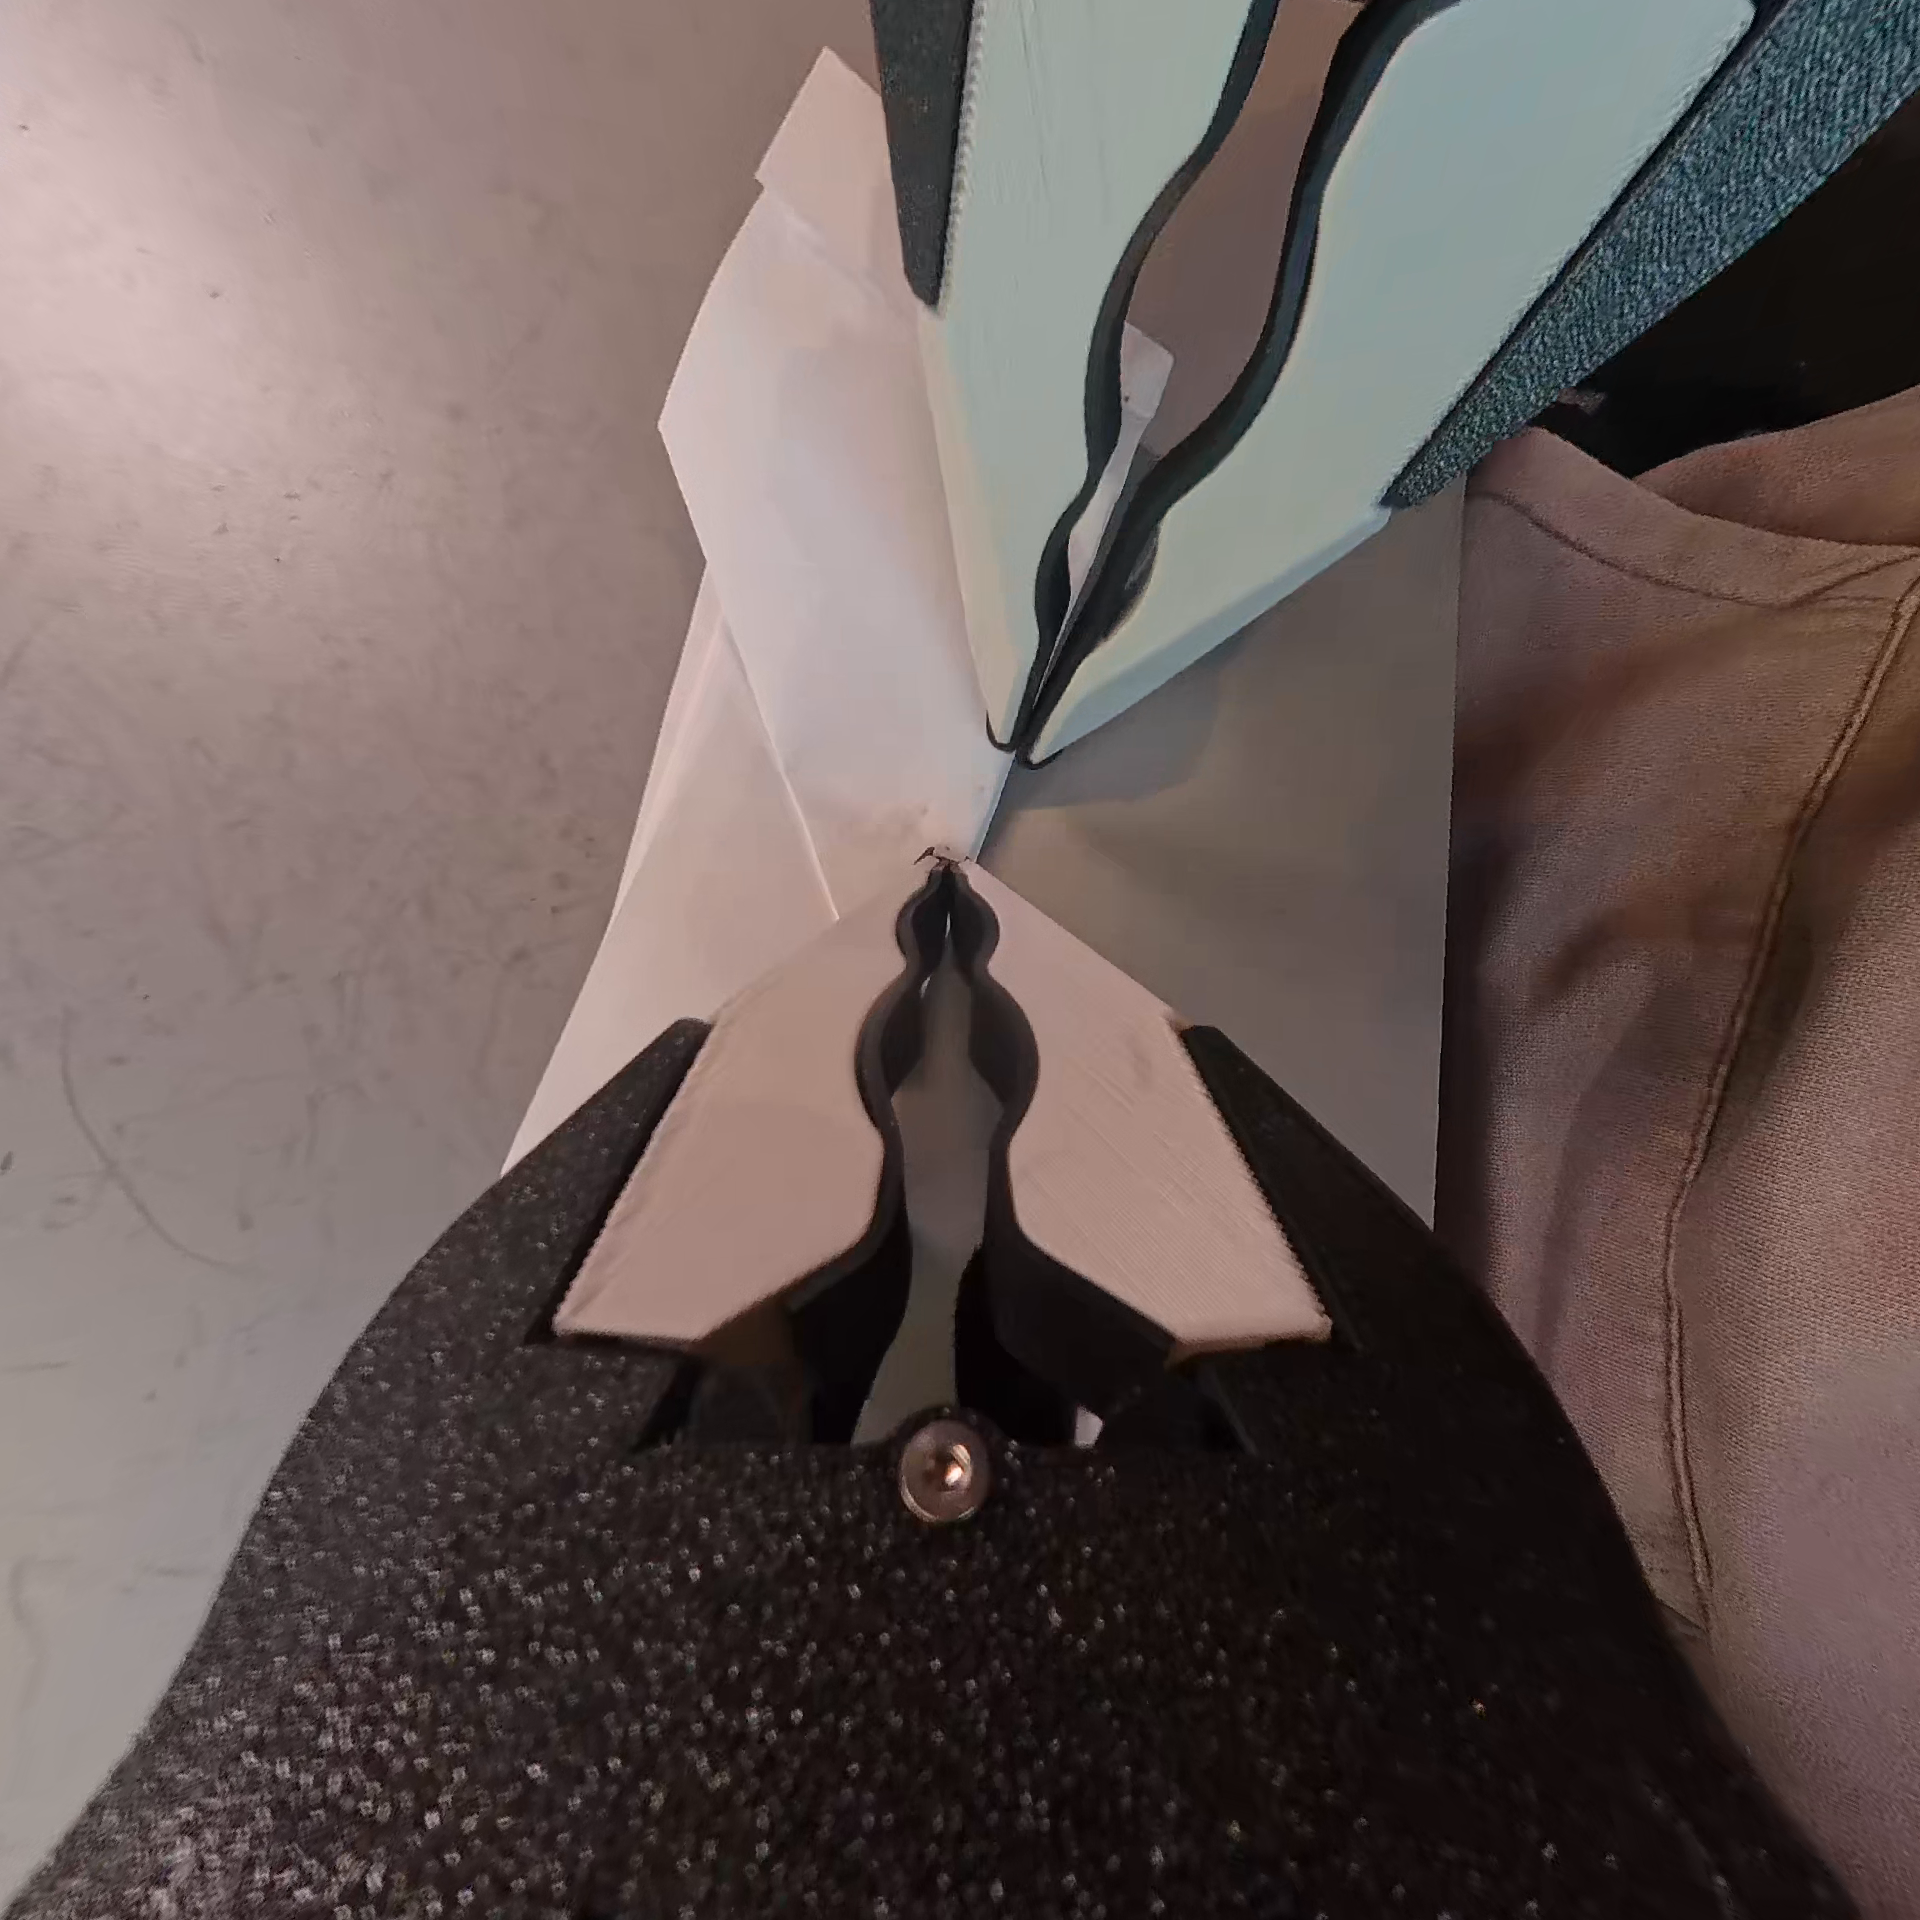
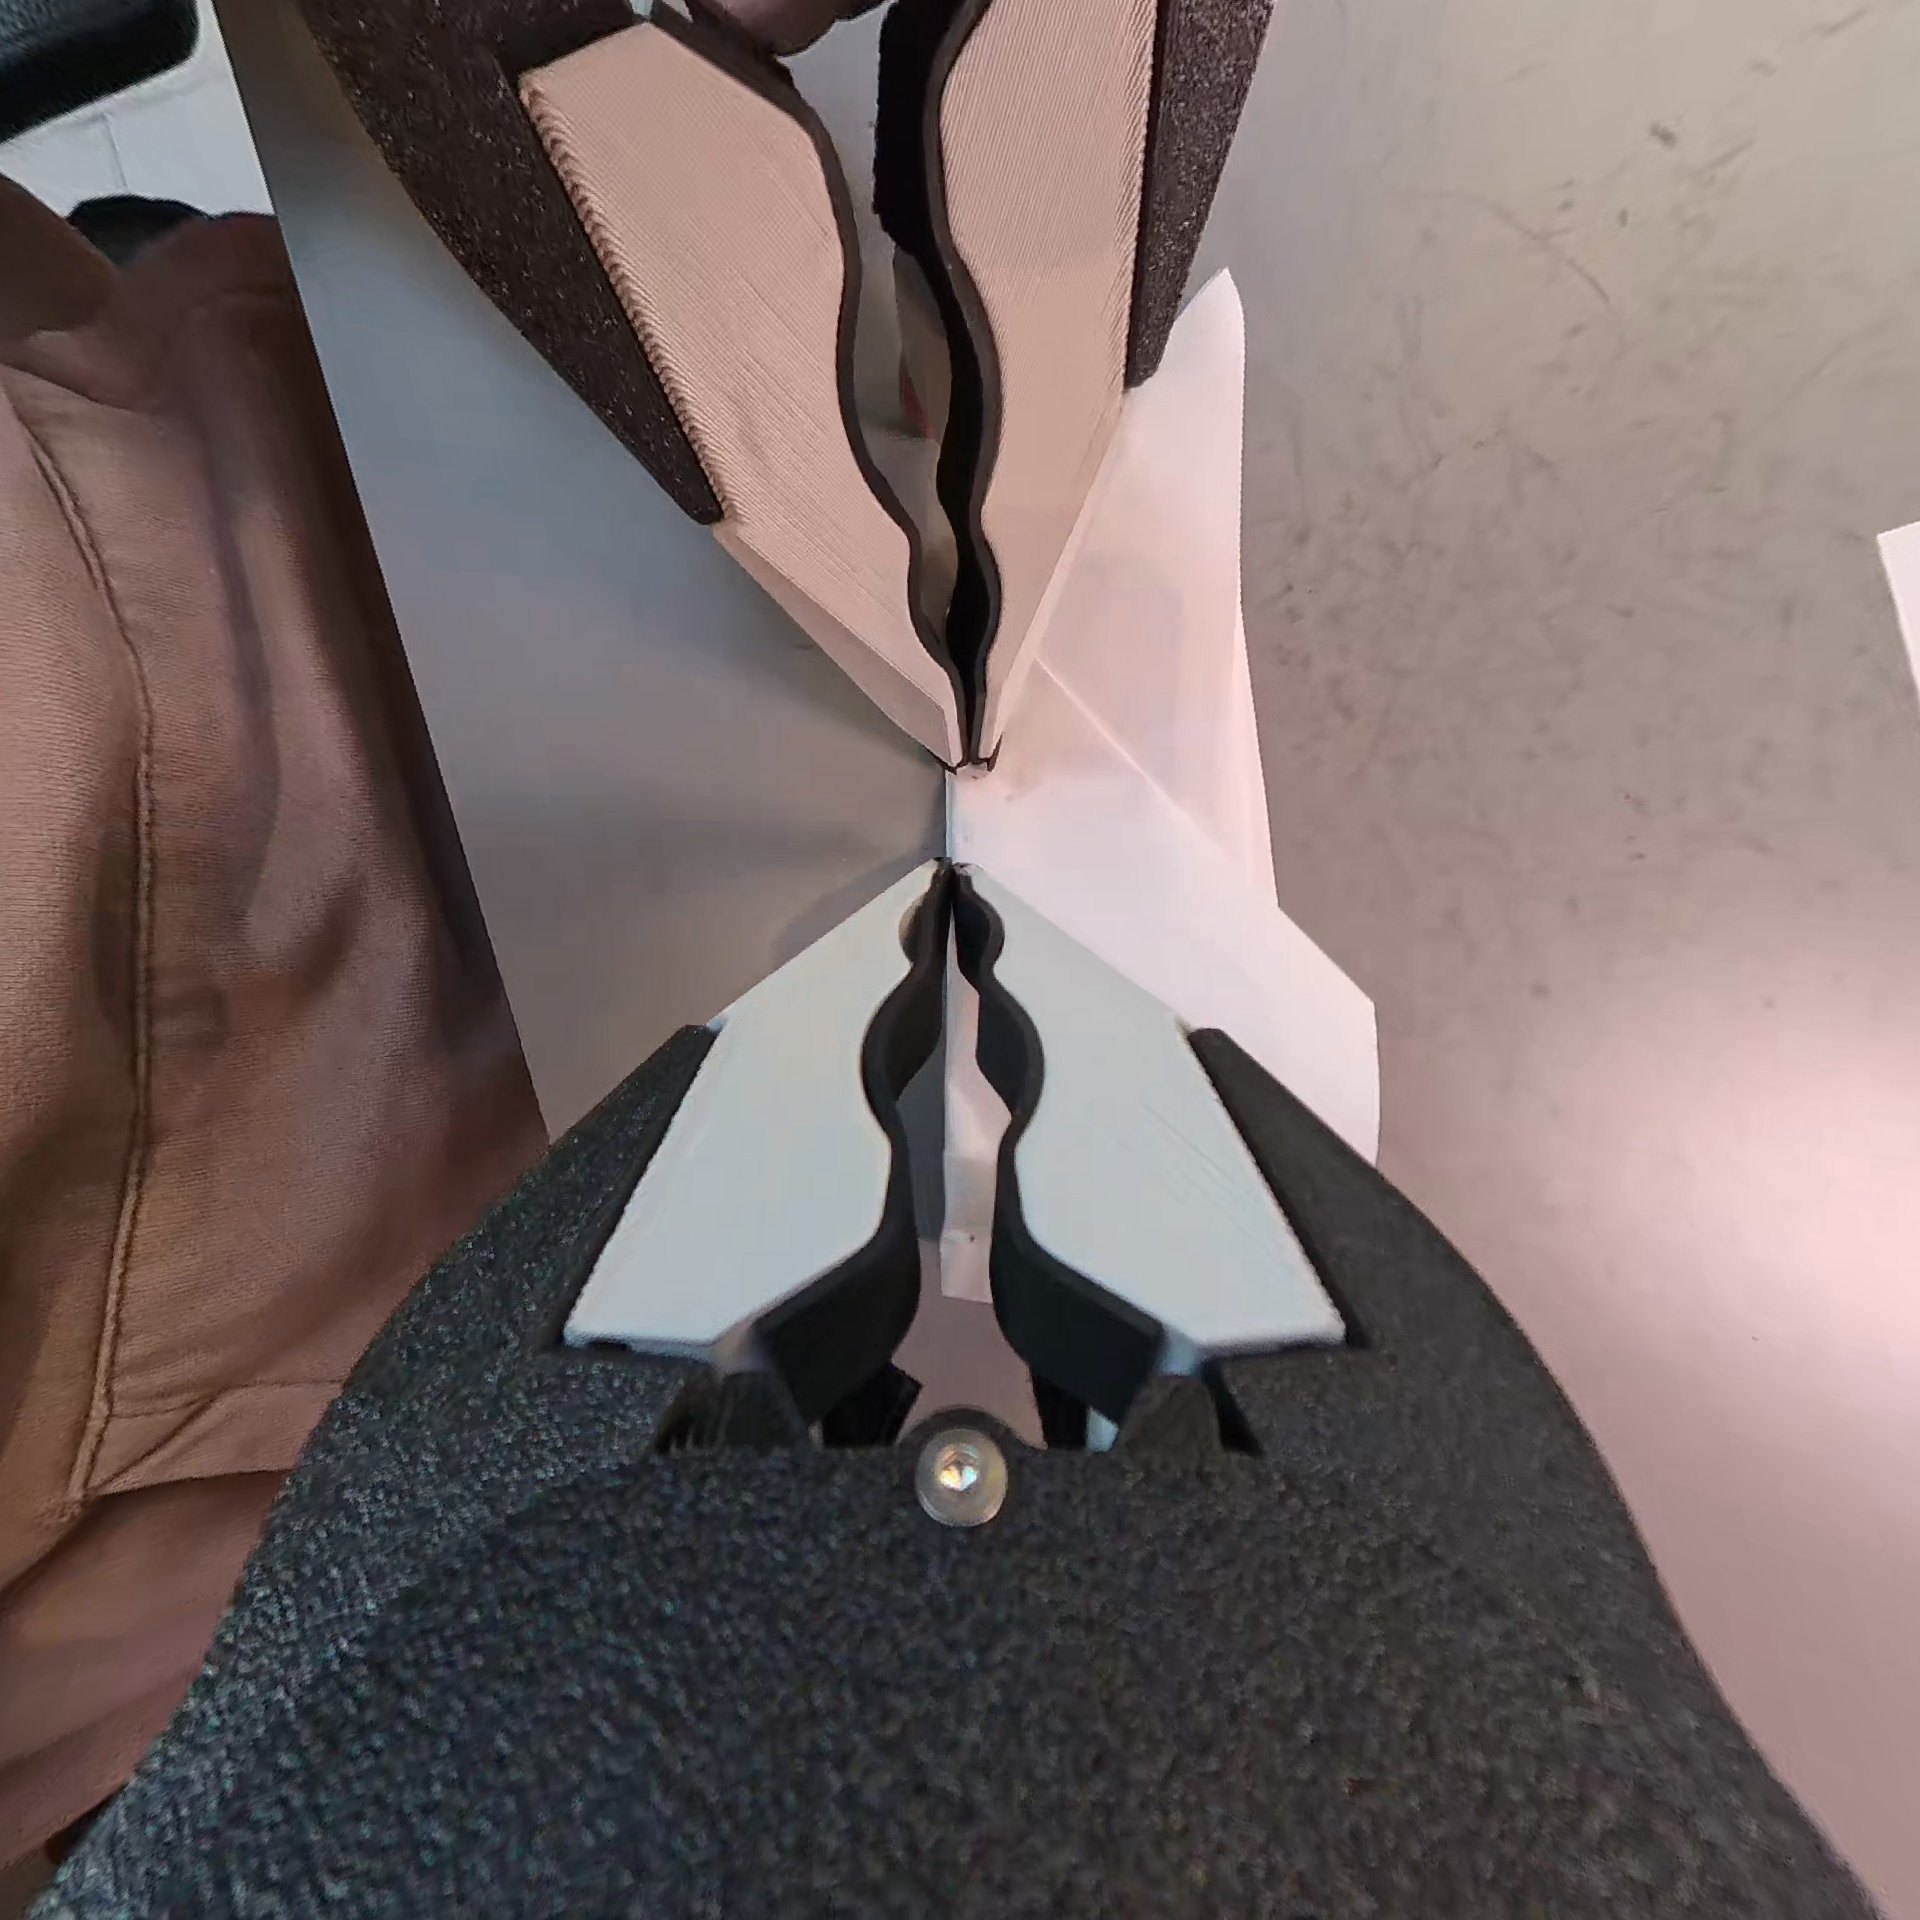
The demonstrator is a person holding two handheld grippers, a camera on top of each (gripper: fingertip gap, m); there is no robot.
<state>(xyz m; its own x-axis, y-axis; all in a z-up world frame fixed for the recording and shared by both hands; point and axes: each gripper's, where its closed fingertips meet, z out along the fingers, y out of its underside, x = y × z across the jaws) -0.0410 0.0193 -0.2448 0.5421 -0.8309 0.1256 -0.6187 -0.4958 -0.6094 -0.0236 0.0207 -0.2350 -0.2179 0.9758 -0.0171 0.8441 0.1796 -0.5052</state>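
A folded white paper [image 1: 810, 623] stands on edge above the grey table, one side lit and the other in shadow. My left gripper [image 1: 945, 878], with beige fingers, is shut on the paper's fold from below in its own view. My right gripper [image 1: 1013, 750], with pale blue fingers, is shut on the same fold from the far side, its tips a short way from mine. In the right wrist view the right gripper [image 2: 954, 873] pinches the paper [image 2: 1143, 831], and the left gripper [image 2: 971, 767] pinches it opposite. The paper runs between both pairs of fingers.
The grey scuffed table [image 1: 312, 520] lies beneath, also showing in the right wrist view [image 2: 1558, 468]. A person's brown garment [image 1: 1714, 987] is close beside the paper and shows again [image 2: 208, 831]. The edge of another white sheet [image 2: 1907, 613] lies at far right. The grippers are tip to tip, or close to it.
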